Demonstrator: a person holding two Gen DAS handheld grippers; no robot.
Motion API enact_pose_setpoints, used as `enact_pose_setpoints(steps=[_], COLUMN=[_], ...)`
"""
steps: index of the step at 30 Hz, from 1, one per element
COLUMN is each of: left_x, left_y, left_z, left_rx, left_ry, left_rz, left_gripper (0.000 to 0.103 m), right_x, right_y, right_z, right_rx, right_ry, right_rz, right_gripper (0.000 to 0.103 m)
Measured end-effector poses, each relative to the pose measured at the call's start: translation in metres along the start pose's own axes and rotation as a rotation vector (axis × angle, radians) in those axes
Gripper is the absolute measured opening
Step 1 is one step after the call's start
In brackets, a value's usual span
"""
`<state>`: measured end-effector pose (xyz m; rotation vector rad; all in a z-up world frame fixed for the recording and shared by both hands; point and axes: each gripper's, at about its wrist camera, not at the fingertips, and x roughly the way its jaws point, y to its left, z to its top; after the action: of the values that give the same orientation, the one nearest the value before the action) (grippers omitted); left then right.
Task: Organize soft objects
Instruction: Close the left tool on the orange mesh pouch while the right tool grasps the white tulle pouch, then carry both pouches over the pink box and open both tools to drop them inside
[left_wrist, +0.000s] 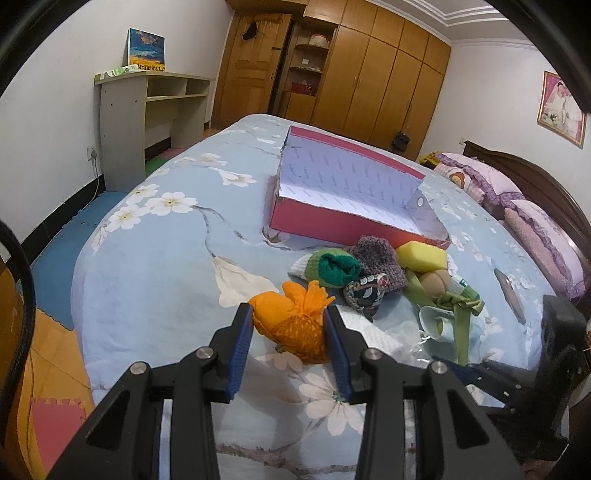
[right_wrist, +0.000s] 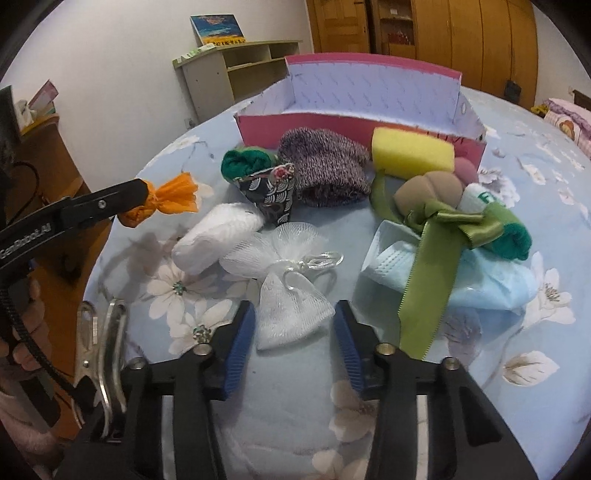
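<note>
Bedroom. White walls (left_wrist: 55, 122), wooden wardrobe (left_wrist: 391, 85) along far wall, wood door (left_wrist: 255, 66) adj. Beige shelf desk (left_wrist: 147, 110) at left w/ painting (left_wrist: 146, 50) on top. Dark headboard (left_wrist: 546, 184) right. Blue foam floor mats (left_wrist: 74, 236).

Both tools share one build: the left gripper (left_wrist: 288, 314) and the right gripper (right_wrist: 295, 317) have matte black angular linkage arms with cut-out slots, joined by round silver pivot pins; each finger ends in a ribbed blue pad (right_wrist: 240, 347); white lettering runs along the left gripper's side in the right wrist view; a black braided cable (left_wrist: 26, 295) loops at the frame's edge; a metal spring clip (right_wrist: 103, 354) sits beside the right gripper's base.
</note>
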<state>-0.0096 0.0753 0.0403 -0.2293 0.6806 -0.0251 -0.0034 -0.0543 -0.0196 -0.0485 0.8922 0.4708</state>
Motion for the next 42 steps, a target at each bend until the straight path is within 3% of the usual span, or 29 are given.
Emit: enact_pose_setpoints(steps=[6, 10, 28, 42], left_x=[0.0, -0.002, -0.007, 0.028], left_y=[-0.001, -0.003, -0.039, -0.058], left_z=[0.0, 0.001, 0.04, 0.094], left_rx=[-0.001, 0.011, 0.09, 0.128], left_ry=[0.002, -0.005, -0.056, -0.083], left_rz=[-0.004, -0.003, -0.03, -0.021], left_gripper=[0.041, 0.041, 0.041, 0.041], right_x=[-0.003, -0.013, -0.077, -0.072], right_y=[-0.004, -0.007, -0.019, -0.051], right_z=[-0.003, -0.002, 0.025, 0.072], right_rx=[0.02, 0.033, 0.031, 0.043], right_ry=[-0.014, -0.045, -0.216, -0.249], right_rz=[0.011, 0.013, 0.0, -0.034], right_gripper=[0.019, 0.016, 0.015, 0.015])
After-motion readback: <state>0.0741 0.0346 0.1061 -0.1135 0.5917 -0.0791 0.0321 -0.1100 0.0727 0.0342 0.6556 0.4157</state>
